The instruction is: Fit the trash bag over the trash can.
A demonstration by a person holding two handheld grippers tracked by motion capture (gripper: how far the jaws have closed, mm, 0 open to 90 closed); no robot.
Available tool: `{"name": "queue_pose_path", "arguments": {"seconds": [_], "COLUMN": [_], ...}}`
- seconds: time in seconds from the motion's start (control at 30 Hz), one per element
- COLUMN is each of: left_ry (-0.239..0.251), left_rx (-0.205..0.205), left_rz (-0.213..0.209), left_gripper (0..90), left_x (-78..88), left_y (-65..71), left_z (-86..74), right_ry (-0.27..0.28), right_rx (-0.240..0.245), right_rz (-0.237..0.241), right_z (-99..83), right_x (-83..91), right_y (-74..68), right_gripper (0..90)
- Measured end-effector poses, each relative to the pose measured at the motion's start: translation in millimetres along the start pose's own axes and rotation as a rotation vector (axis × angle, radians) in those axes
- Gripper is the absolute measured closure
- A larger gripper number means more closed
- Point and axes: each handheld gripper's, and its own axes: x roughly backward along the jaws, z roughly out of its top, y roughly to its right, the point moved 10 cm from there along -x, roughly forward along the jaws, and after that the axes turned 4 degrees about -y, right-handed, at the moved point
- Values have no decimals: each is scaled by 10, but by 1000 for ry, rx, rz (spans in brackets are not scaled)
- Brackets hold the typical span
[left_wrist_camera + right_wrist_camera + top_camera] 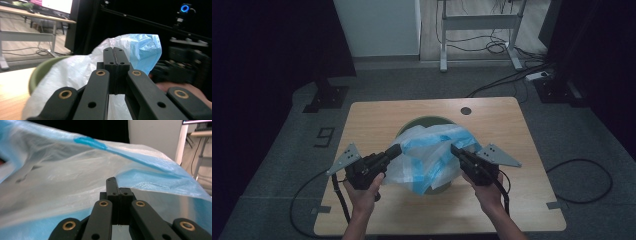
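A thin white and blue plastic bag (432, 152) is draped over a round olive-green bin (424, 120) in the middle of the wooden table (372, 117). My left gripper (394, 149) meets the bag's left edge, and its jaws are pressed together on the film. In the left gripper view the left gripper (113, 53) is shut against the bag (142, 47), with the bin's rim (40, 72) to the left. My right gripper (455, 148) pinches the bag's right edge. In the right gripper view the right gripper (114, 183) is shut on the stretched bag (70, 172).
A dark round grommet (466, 110) sits near the table's far edge. Beyond the table stand a white desk frame (479, 21), a white cabinet (377, 27), floor cables and a power strip (537, 76). A "9" mark (325, 136) lies on the floor to the left.
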Motion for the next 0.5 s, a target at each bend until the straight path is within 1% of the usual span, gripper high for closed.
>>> {"name": "queue_pose_path", "arguments": {"seconds": [0.07,0.1,0.13,0.17,0.2,0.33,0.43,0.5], "left_ry": [6,5,5,8,11,25,32,33], "left_rx": [4,3,3,5,7,6,8,9], "left_rz": [15,25,25,37,43,66,79,82], "left_gripper": [900,900,900,900,900,900,900,900], "left_x": [-12,-17,-17,-25,-30,-43,-75,-89], "left_y": [-38,-63,-63,-98,-118,-201,-265,-290], "left_z": [9,13,13,30,46,132,184,202], "right_ry": [2,0,0,-2,-5,-12,-10,-12], "right_rx": [27,52,52,86,94,111,107,103], "right_rz": [14,20,20,28,30,24,6,-14], "right_z": [-15,-26,-26,-35,-37,-13,32,71], "right_x": [67,114,114,184,201,271,286,270], "right_y": [-10,-15,-15,1,13,131,247,357], "right_gripper": [890,890,890,890,890,890,890,890]}}
